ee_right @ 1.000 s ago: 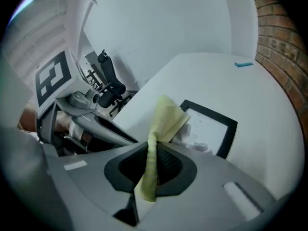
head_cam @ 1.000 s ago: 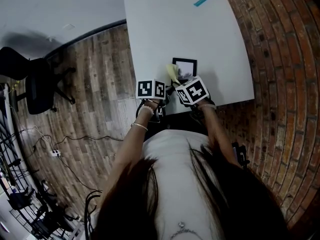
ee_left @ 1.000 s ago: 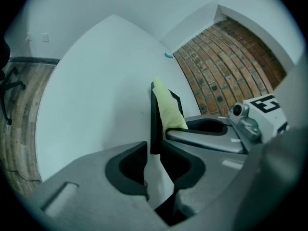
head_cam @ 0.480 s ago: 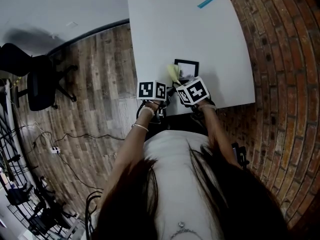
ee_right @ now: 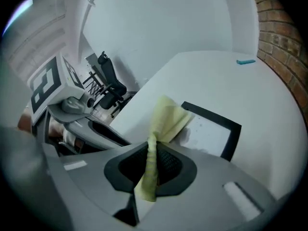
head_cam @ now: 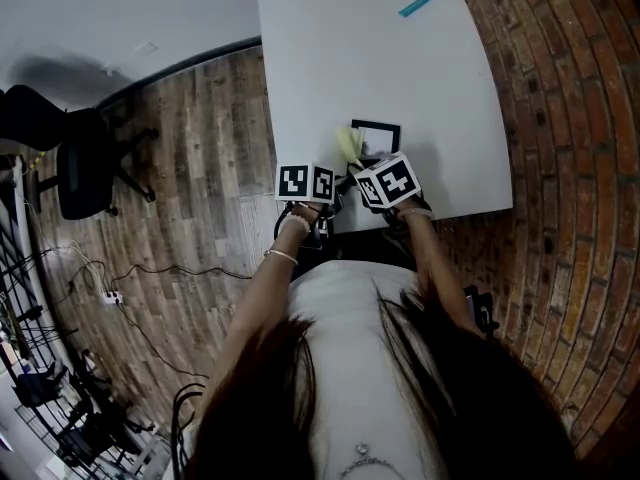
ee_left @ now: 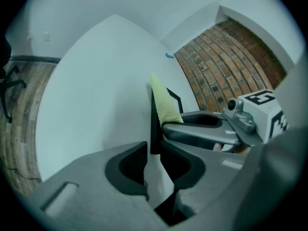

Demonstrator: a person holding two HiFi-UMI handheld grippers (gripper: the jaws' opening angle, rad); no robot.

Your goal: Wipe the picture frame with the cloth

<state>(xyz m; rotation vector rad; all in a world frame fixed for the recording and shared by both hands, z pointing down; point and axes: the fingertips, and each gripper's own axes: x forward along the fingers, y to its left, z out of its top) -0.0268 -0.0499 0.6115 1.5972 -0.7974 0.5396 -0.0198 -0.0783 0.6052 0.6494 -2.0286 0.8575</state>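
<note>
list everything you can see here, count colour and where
table: one, white, centre
picture frame: one, black border, near the table's front edge
cloth: one, pale yellow, by the picture frame's left corner
strip: one, teal, far end of the table
office chair: one, black, on the wooden floor at left
brick wall: one, red-brown, right of the table
left gripper: one, grey, shut on the picture frame's edge
right gripper: one, grey, shut on the cloth
</note>
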